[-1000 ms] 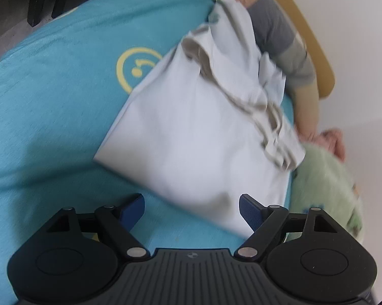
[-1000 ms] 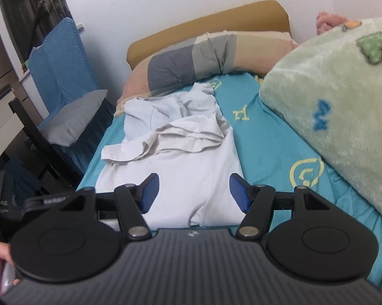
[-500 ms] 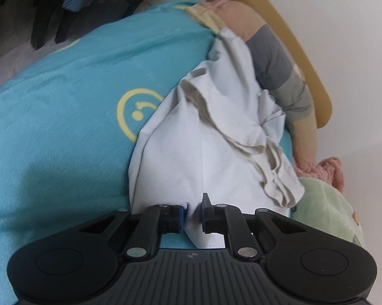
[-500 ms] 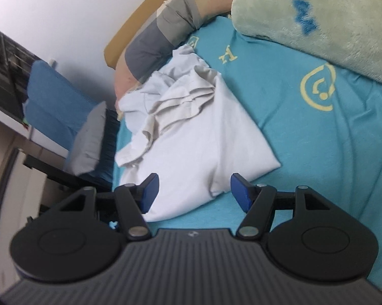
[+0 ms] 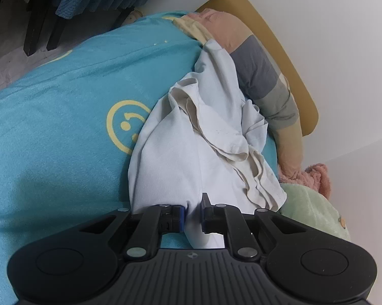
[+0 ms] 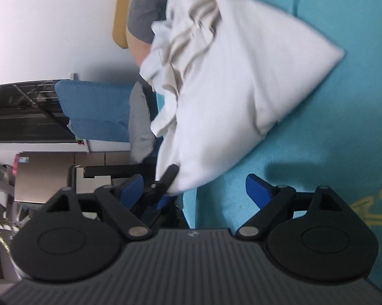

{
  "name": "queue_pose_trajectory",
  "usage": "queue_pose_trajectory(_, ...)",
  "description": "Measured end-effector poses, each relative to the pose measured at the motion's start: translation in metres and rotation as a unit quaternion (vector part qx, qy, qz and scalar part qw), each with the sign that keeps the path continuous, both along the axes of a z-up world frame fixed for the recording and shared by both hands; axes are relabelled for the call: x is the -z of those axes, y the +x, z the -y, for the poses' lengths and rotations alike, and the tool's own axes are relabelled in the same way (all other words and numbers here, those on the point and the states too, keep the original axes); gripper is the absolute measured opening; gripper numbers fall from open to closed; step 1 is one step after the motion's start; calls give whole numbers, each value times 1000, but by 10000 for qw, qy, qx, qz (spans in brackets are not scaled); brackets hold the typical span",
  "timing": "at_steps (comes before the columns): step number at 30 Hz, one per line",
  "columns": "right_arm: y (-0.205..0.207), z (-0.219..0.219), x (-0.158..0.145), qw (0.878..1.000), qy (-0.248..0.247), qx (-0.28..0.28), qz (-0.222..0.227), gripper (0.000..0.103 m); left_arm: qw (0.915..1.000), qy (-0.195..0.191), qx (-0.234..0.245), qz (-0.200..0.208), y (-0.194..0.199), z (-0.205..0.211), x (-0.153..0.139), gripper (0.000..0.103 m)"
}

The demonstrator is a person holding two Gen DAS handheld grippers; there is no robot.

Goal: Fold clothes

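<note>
While the white garment (image 5: pixel 191 152) lies crumpled on the turquoise bedsheet (image 5: pixel 64 101), its bunched end at one o'clock against the striped pillow (image 5: pixel 262 76), the left gripper (image 5: pixel 193 213) is clamped on its near corner and the right gripper (image 6: pixel 194 190) is spread wide, grasping nothing.

White shirt (image 5: pixel 180 157): thin matt cloth, creased. Bedsheet (image 5: pixel 64 96) beneath left gripper (image 5: pixel 192 214): turquoise cloth, fine-napped. Blanket (image 5: pixel 315 213) to its right: fleecy green plush. Gripper bodies were matt black plastic, ribbed; pads (image 6: pixel 257 188) blue, pivots shiny metal.
</note>
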State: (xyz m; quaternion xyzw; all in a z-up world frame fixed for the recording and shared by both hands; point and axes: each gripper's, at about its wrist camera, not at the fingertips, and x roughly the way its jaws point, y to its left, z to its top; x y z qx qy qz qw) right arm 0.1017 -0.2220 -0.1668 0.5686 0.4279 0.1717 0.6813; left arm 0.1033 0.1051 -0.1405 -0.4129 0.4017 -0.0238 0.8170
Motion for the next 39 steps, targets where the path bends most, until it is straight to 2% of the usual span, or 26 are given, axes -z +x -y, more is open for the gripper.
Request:
queue_pose_trajectory(3,7,2,9,9995,4,285,100,88,10000,-27,-35,33,-2,-1,-1,11)
queue_pose_trajectory(4,9,5,11,9990,-22,435,140,83,10000,-37,-53,51,-2,-2,-2,11)
queue_pose_trajectory(5,10,12,13,9981,-61,603,118,72,9999,-46,-72,70,-2,-2,-3,11)
queue_pose_trajectory(7,11,24,16,9953,-121,955,58,63,9999,-65,-110,107,-3,-4,-4,11)
queue_pose_trajectory(11,2,45,14,9855,-581,1594,-102,34,9996,-102,-185,181,-4,-7,-8,11)
queue_pose_trajectory(12,1,46,13,9849,-622,1612,-112,29,9995,-111,-203,200,-4,-8,-9,10)
queue_pose_trajectory(13,1,47,11,9843,-664,1630,-123,17,9994,-120,-222,218,-4,-9,-9,10)
queue_pose_trajectory(14,1,48,9,9838,-709,1643,-123,12,9993,-130,-241,237,-5,-10,-10,10)
queue_pose_trajectory(18,-2,47,-15,9821,-870,1655,238,9,9984,-267,-222,439,-9,-13,-21,10)
queue_pose_trajectory(20,-10,51,-32,9799,-893,1696,553,8,9971,-323,-197,661,-15,-14,-36,9)
queue_pose_trajectory(23,-28,60,-60,9757,-812,1769,1005,7,9938,-164,-88,1099,-26,-15,-68,9)
queue_pose_trajectory(29,-67,73,-106,9678,-803,1799,1566,7,9919,-220,295,1215,-65,-13,-111,9)
queue_pose_trajectory(33,-110,76,-122,9670,-896,1747,1625,7,9901,-153,611,1254,-104,-10,-129,9)
queue_pose_trajectory(39,-186,80,-133,9692,-1337,1403,1519,7,9886,-89,951,1165,-166,-10,-134,9)
